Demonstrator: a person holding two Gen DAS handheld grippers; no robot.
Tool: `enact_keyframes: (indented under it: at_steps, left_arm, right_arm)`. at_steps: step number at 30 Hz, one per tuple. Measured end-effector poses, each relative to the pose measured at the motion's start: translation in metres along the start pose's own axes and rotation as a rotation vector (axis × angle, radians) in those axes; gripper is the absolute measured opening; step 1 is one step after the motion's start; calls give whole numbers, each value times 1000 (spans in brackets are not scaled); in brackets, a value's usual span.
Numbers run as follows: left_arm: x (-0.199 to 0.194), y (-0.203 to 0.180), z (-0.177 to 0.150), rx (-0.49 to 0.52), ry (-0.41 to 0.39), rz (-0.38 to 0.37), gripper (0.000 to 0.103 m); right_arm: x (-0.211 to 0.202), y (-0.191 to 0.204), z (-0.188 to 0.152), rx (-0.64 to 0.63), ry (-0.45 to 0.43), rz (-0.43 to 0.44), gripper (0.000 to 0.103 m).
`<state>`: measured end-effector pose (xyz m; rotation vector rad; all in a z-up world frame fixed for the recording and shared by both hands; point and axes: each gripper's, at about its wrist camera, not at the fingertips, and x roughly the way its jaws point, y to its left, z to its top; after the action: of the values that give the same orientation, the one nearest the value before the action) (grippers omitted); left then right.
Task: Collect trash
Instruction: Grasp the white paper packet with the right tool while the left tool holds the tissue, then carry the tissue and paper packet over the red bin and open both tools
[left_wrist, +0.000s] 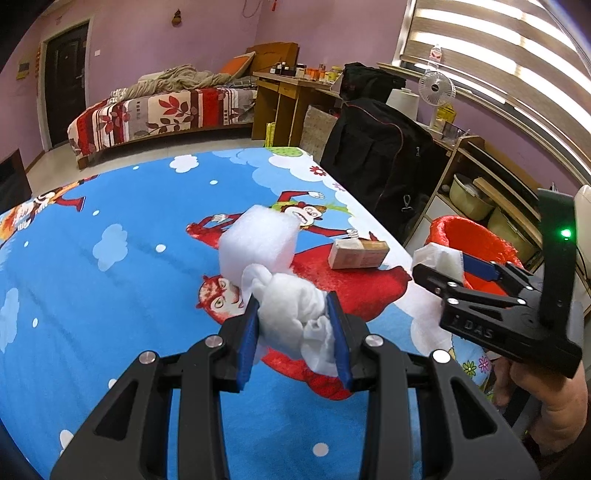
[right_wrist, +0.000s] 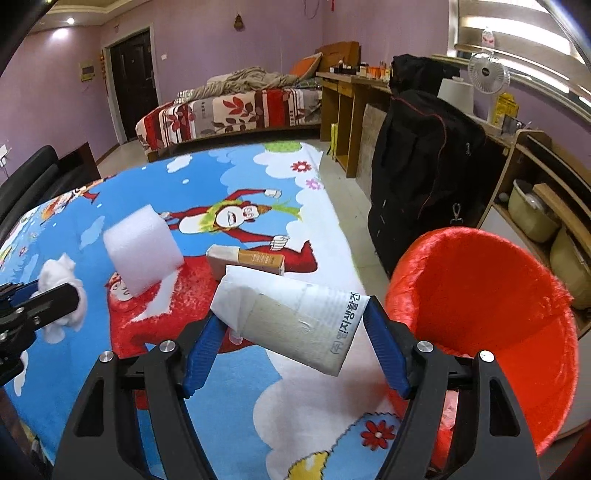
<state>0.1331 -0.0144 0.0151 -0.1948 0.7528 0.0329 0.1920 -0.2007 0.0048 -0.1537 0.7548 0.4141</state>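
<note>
Right wrist view alone shows printed lettering on the paper wrapper (right_wrist: 295, 317) your right gripper (right_wrist: 295, 347) clamps beside the red bin (right_wrist: 491, 295). Your left gripper (left_wrist: 295, 328) pinches crumpled tissue (left_wrist: 291, 310) above the worktop (left_wrist: 129, 258).

Both fisheye views are bright and sharp at the centre, with straight lines bowing and black vignette at the corners. Daylight glares through the striped window blind (left_wrist: 491, 62), blowing out its pale bands, and a ceiling spotlight (right_wrist: 70, 21) flares at upper left.
</note>
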Motion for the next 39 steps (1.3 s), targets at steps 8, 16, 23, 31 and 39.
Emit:
enact_keyframes:
  at_steps: [8,16,23,31,39]
  left_arm:
    - [-3,-18,14,37,-19,-15,34]
    - [1,-39,28,79,-25,-37,34]
    - [4,-61,39,114,-28,-63,34]
    - [9,-89,46,159,-27,-93,35]
    - [18,-118,53,197,-17,-142,35]
  right_arm:
    - [-28,-15,4,6,-54,-26,70]
    - [-49,-40,5,45,-87,-33,70]
    - [-61,-60,0,67,-105,-61,71]
    - [-69,-85,-6,104,-116,-92,71]
    - [-79,-115,-15,136,-123,-125,71]
